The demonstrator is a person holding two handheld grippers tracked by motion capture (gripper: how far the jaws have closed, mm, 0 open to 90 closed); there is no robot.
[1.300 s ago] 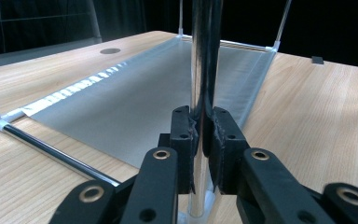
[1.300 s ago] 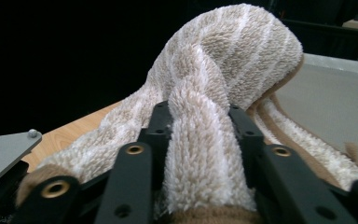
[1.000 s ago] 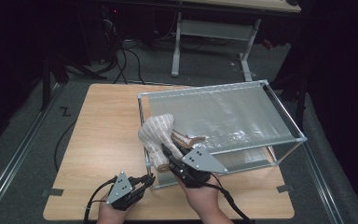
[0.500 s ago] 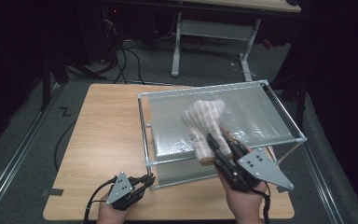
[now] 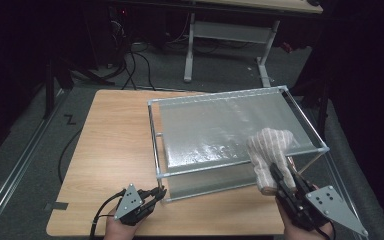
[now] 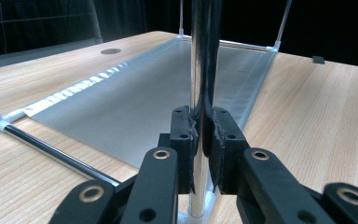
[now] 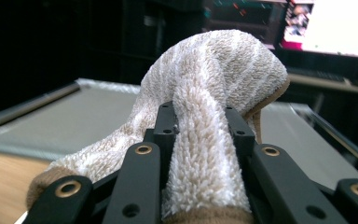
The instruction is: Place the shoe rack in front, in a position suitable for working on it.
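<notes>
In the high view, the right gripper (image 5: 283, 176) at the lower right of the frame is seen holding a beige-and-white striped terry towel (image 5: 269, 150) above the near right corner of the grey-lined, metal-tube rack frame (image 5: 215, 97), while the left gripper (image 5: 156, 193) at the lower left sits at the frame's near left corner. The left gripper view shows its fingers clamped tight on the frame's upright chrome post (image 6: 199, 60), and the right gripper view shows the towel (image 7: 214, 93) bunched and pinched between narrowly set fingers. The frame is carried by a light wooden table (image 5: 115, 135), behind which dark floor, cables and another table's grey legs (image 5: 190, 50) are seen at the top of the frame.
</notes>
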